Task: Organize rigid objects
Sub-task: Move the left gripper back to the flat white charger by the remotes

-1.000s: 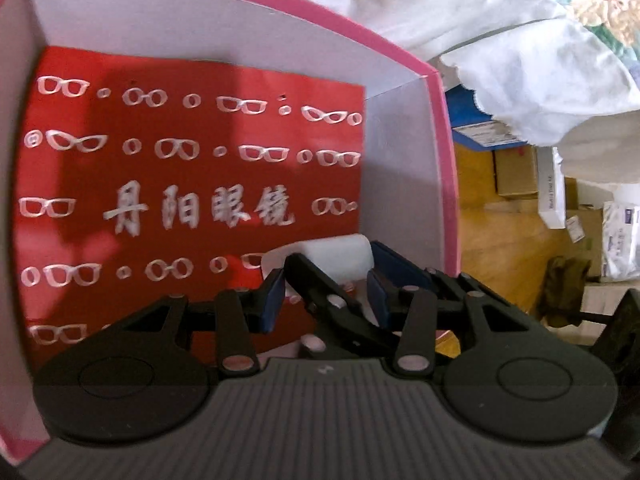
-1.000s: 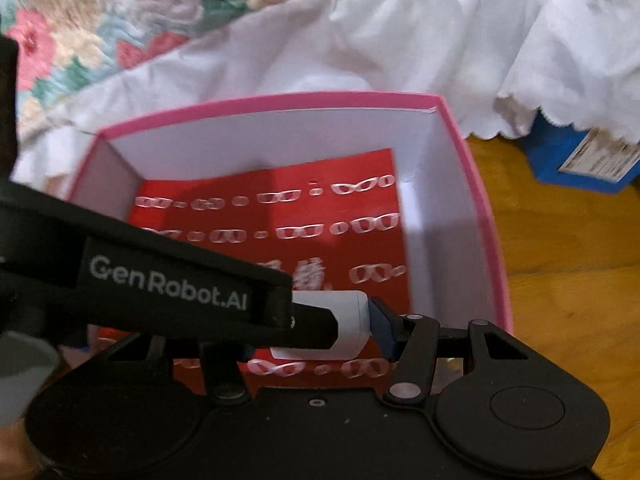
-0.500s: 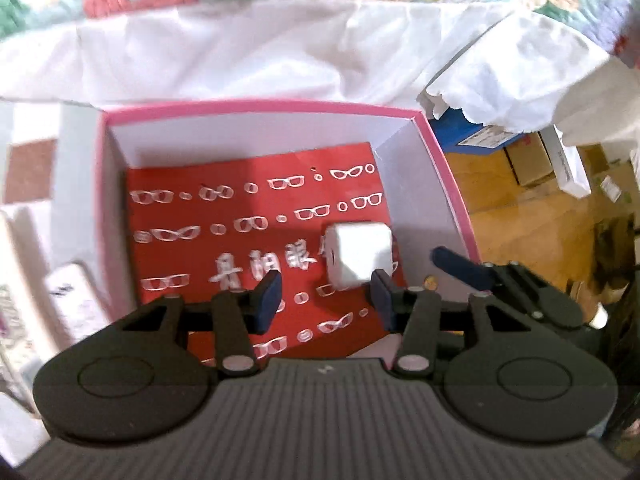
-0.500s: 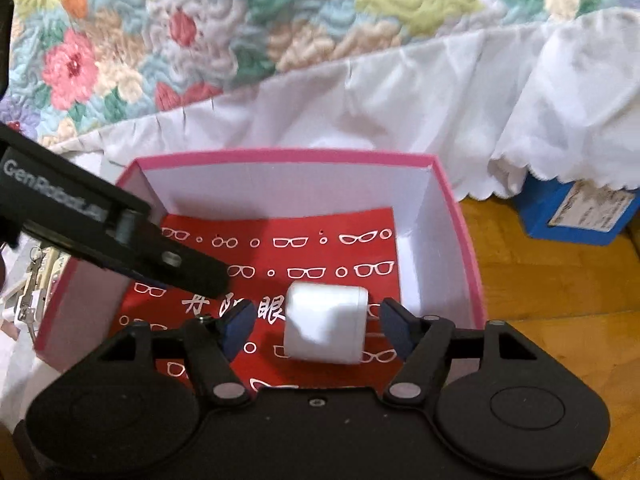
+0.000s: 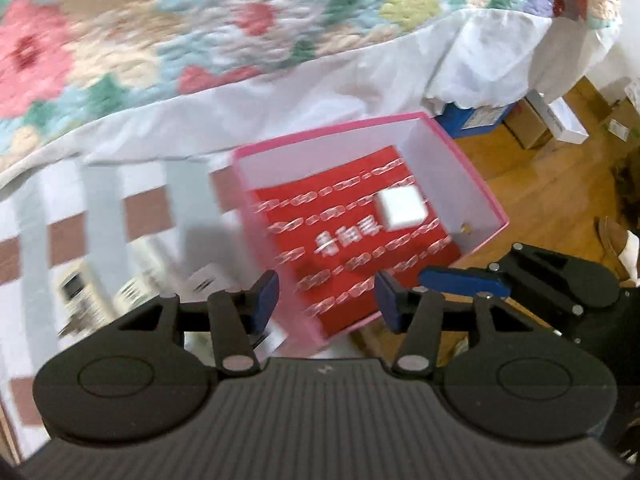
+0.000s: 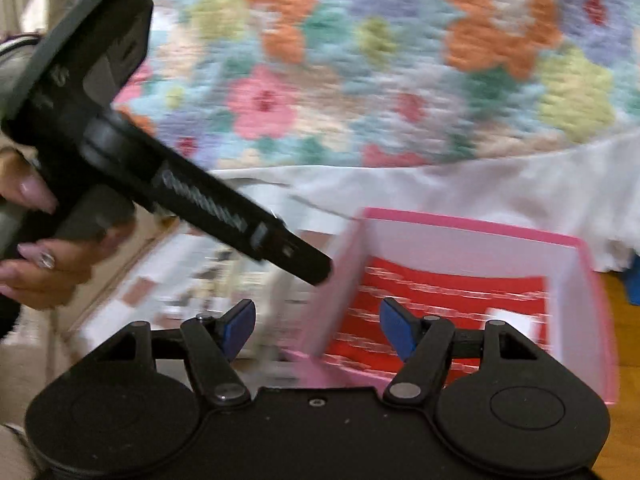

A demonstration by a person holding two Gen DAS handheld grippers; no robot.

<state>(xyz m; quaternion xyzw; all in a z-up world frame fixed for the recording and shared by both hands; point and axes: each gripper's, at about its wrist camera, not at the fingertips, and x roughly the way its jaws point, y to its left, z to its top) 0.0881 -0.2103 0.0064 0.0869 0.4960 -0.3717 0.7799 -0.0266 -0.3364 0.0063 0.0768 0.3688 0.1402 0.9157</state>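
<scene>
Two grippers sit in my feeds, and both have their jaws spread wide with nothing between them: my left gripper (image 5: pixel 326 300) hangs above the near edge of the pink box (image 5: pixel 476 178), and my right gripper (image 6: pixel 318 330) hovers over that box's near left wall (image 6: pixel 332 284). From the left wrist view I also see the right gripper's blue finger (image 5: pixel 464 282) just beside the box's near right corner, out over the wooden floor (image 5: pixel 540 184). Just left of the box, small white packets with dark print (image 5: pixel 84 300) lie on a white cloth with brown squares (image 5: pixel 72 236), too blurred for me to read. Inside the box, a red liner printed with rows of white spectacles and white Chinese characters (image 5: pixel 352 240) covers the bottom, and on it rests the small white block (image 5: pixel 400 208), squarish with rounded corners and plain faces, toward the far right part of the liner, apart from the walls. In the right wrist view that block is only a white smear (image 6: pixel 516 322) near the right wall. At the left of that view, a hand (image 6: pixel 48 256) with long pale nails holds the left gripper's black body. Beyond the box hangs a white bed skirt (image 5: pixel 360 76), and above it a quilt with stitched flowers (image 6: pixel 360 60). A blue carton (image 5: pixel 476 118) and cardboard boxes (image 5: pixel 532 120) stand on the floor further right.
</scene>
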